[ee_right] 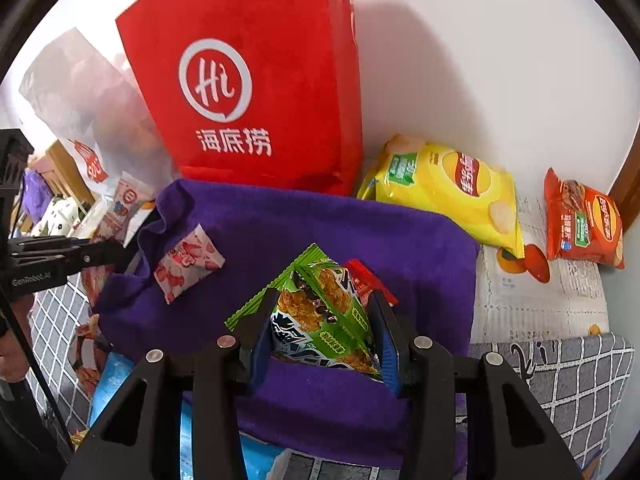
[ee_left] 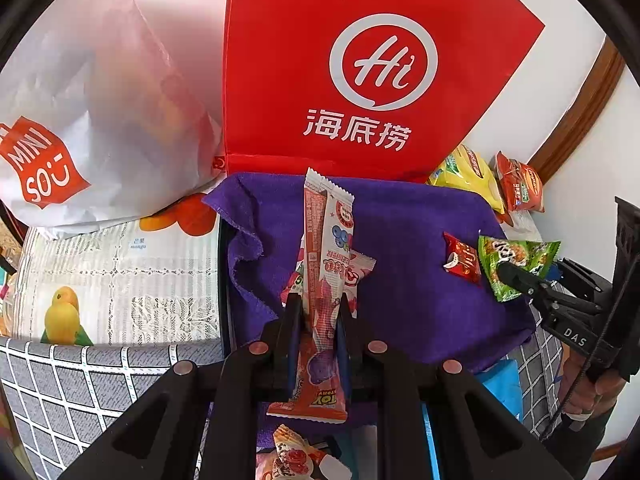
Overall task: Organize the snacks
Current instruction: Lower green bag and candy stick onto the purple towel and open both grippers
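Here the left gripper point(ee_left: 318, 312) jaws pinch a long wrapper point(ee_left: 325, 280) pointing lengthwise away.

Long pink snack stick point(ee_left: 326, 280) upright, green snack packet point(ee_right: 324, 316) tilted, above purple cloth point(ee_right: 280, 232).

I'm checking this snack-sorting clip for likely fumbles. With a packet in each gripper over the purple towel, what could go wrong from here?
1. The left gripper pinches the long pink packet near one end; most of its length sticks out, so it may swing or slip.
2. The small red packet lies right against the green packet held by the right gripper and could be dragged along.
3. The purple towel is bunched at its left edge and could snag.
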### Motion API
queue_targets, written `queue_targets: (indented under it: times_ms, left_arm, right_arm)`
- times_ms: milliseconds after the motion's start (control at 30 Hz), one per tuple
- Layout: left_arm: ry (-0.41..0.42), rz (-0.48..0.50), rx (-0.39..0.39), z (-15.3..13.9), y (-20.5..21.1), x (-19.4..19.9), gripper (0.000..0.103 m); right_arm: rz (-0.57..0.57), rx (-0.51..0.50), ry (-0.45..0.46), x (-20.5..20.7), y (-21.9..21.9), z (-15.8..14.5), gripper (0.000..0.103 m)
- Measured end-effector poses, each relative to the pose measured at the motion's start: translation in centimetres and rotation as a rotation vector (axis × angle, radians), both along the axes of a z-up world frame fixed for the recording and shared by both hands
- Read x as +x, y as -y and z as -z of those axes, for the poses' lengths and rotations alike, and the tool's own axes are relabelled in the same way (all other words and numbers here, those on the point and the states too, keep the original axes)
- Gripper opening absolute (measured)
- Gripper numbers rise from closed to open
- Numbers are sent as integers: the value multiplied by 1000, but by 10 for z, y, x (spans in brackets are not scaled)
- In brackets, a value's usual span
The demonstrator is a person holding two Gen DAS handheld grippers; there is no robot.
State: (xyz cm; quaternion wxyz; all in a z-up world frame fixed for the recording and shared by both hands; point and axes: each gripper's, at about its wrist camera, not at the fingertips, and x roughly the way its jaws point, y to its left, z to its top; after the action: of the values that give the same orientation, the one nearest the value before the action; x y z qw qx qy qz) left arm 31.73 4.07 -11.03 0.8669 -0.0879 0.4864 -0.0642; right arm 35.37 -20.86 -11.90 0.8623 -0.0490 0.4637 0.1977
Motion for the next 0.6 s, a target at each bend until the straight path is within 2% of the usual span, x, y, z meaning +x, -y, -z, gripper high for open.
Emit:
queue_targets:
  times_ms: [600]
  left_arm:
    - [-18, 10, 2, 4, 0, 2, 15]
  right_arm:
    - [-28, -79, -77, 6, -11, 25, 45]
